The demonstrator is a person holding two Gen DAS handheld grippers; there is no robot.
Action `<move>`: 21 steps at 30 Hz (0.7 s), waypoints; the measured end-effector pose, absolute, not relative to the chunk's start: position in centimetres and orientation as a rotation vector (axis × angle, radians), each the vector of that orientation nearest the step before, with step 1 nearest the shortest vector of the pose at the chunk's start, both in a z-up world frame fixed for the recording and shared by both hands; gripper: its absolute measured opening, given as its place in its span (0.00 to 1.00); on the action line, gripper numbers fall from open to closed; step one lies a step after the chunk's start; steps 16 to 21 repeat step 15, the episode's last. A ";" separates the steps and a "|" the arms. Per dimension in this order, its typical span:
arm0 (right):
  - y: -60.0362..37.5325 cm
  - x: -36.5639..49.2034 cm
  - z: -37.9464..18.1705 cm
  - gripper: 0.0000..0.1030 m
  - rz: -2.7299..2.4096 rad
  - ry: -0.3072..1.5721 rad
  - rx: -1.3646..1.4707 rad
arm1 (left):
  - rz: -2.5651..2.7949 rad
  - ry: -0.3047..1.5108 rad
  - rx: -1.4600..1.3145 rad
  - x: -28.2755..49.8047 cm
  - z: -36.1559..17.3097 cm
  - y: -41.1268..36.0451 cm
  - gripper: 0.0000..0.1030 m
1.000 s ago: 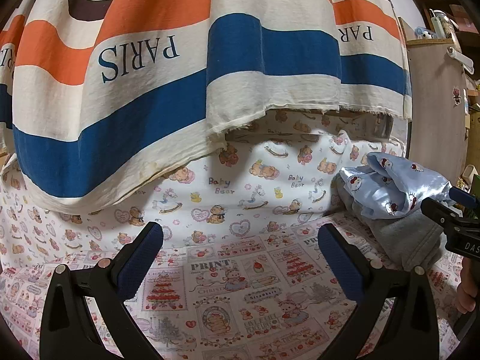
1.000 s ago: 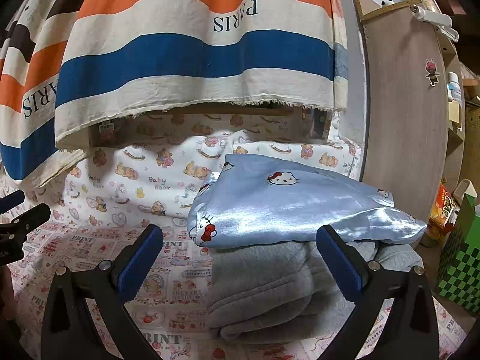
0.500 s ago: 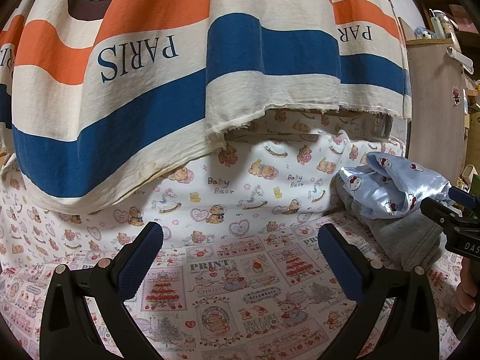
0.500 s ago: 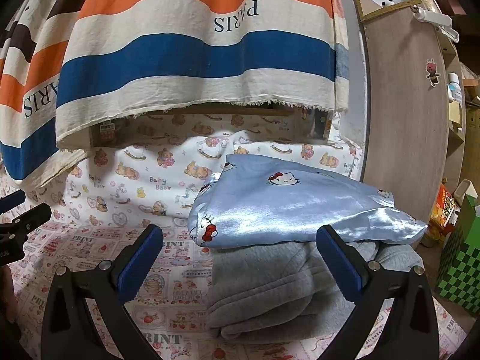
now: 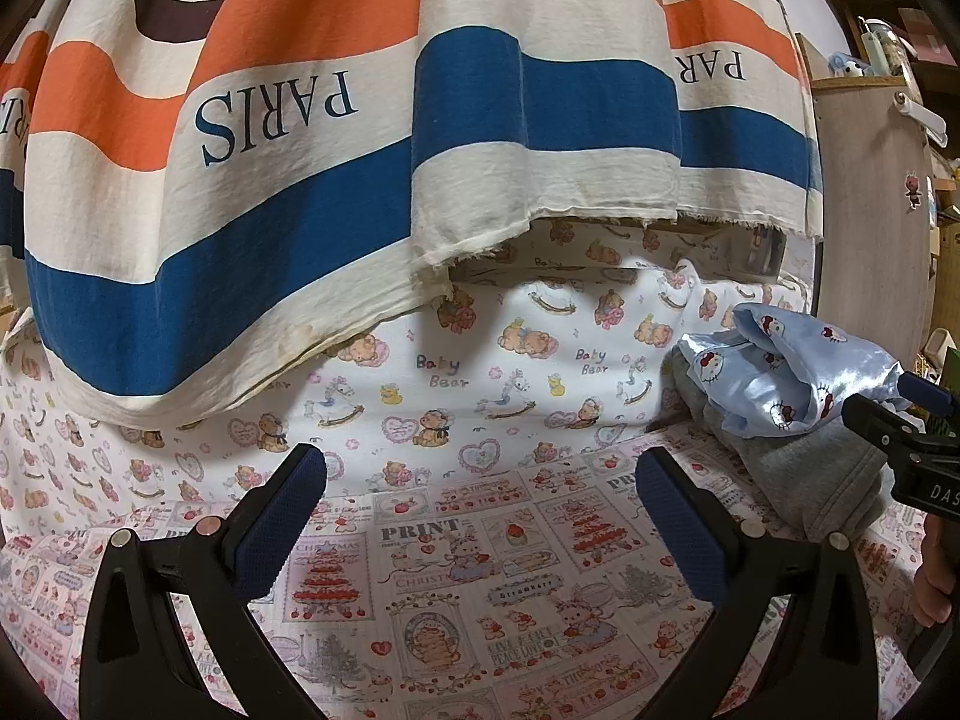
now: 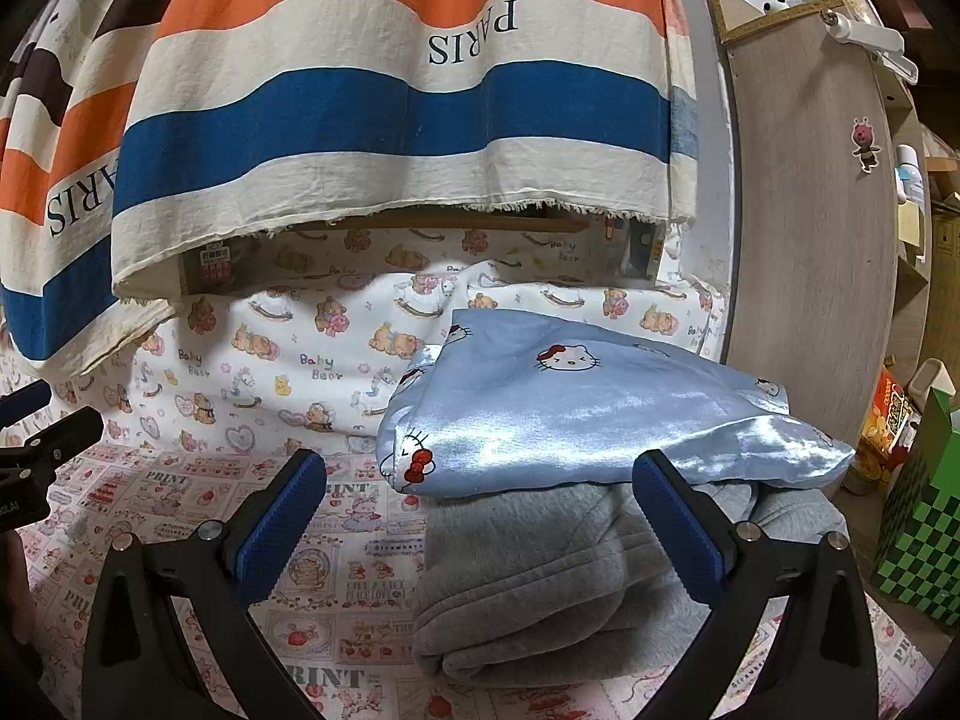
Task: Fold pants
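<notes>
Light blue satin Hello Kitty pants (image 6: 576,414) lie folded on top of a folded grey garment (image 6: 540,588) on the patterned bed sheet (image 6: 180,498). The same stack shows at the right of the left wrist view, blue pants (image 5: 780,372) over grey garment (image 5: 798,474). My right gripper (image 6: 480,522) is open and empty, its fingers on either side of the stack's near edge. My left gripper (image 5: 480,510) is open and empty over bare sheet (image 5: 456,570), left of the stack.
A striped blanket printed PARIS (image 5: 360,120) hangs over the back, above a Baby Bear cloth (image 5: 480,360). A wooden cabinet side (image 6: 810,210) stands right of the bed. A green checkered box (image 6: 924,516) sits at far right.
</notes>
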State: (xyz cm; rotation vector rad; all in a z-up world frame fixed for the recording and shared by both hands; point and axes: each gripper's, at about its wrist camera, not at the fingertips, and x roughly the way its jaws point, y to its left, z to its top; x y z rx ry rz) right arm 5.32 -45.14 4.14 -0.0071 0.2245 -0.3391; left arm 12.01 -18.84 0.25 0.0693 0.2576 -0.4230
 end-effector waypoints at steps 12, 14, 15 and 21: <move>-45.1 5.2 4.2 0.99 -0.341 0.222 -0.007 | -0.424 0.257 0.069 12.0 0.2 -18.8 0.99; -45.1 5.2 4.2 0.99 -0.345 0.223 -0.007 | -0.421 0.255 0.066 12.0 0.2 -18.7 0.99; -45.1 5.1 4.3 0.99 -0.349 0.221 -0.005 | -0.417 0.255 0.063 12.0 0.2 -18.7 0.99; -45.1 5.1 4.3 0.99 -0.349 0.221 -0.005 | -0.417 0.255 0.063 12.0 0.2 -18.7 0.99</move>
